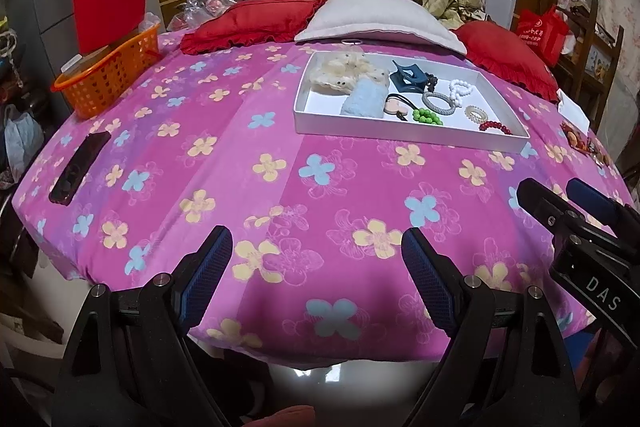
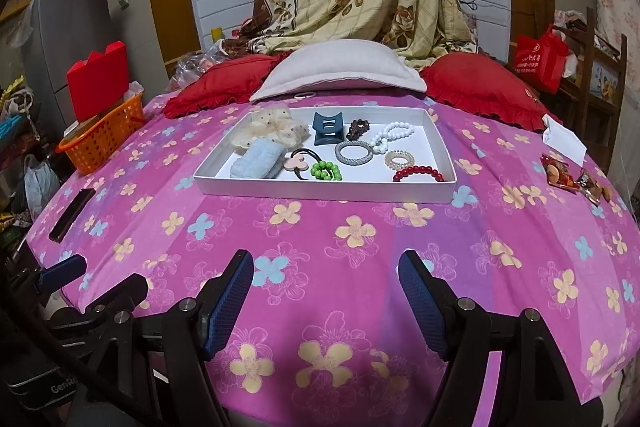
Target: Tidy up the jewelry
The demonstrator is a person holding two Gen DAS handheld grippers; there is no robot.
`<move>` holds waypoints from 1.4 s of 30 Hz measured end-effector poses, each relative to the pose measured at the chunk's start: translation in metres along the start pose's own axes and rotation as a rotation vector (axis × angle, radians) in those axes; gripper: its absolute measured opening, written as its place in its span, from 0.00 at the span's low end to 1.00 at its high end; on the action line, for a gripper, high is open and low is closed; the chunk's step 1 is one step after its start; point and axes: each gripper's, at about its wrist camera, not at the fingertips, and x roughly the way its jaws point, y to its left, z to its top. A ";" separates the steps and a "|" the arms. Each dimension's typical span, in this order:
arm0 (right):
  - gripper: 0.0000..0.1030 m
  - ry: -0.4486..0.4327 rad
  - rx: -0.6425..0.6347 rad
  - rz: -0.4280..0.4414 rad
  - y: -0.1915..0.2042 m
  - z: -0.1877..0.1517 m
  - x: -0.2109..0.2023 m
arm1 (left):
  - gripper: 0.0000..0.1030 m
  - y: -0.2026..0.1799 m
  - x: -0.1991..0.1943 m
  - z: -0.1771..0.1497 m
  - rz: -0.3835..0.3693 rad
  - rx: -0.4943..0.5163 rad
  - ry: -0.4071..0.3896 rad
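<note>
Lying crosswise, seemingly level, white tray point(image 2: 320, 191) faces both hand-held grippers point(image 1: 316, 263) point(image 2: 326, 281), wide, empty.

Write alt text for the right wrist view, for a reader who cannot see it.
A shallow white tray on a pink flowered bedspread holds bead bracelets, hair ties, claw clips and scrunchies. The open right gripper hovers empty above the near bedspread, short of the tray. Pillows lie behind the tray and an orange basket stands left.
</note>
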 end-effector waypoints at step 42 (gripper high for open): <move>0.73 0.048 0.017 -0.018 -0.004 -0.005 0.010 | 0.84 0.000 0.007 -0.005 -0.016 0.001 0.027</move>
